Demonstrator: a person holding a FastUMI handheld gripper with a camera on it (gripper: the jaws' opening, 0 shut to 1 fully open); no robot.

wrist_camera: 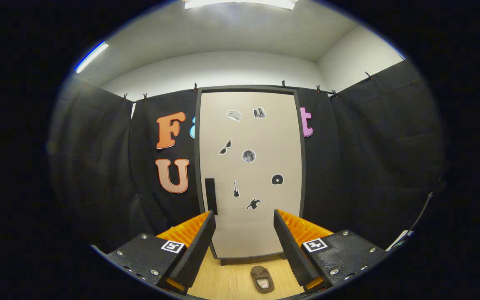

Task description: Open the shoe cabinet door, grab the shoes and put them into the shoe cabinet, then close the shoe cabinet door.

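The shoe cabinet (251,175) stands upright ahead of me, a tall pale door in a dark frame, shut, with several small stickers on it. A dark vertical handle (211,196) sits on the door's left side, just above my left fingertip. A brown shoe (262,279) lies on the wooden floor in front of the cabinet, low between my fingers and nearer the right one. My gripper (244,218) is open, with nothing between its fingers, and still some way back from the door.
Black cloth walls close in the booth on both sides of the cabinet. Light wooden floor (227,279) runs from me to the cabinet's foot. A thin cable (421,216) hangs at the far right.
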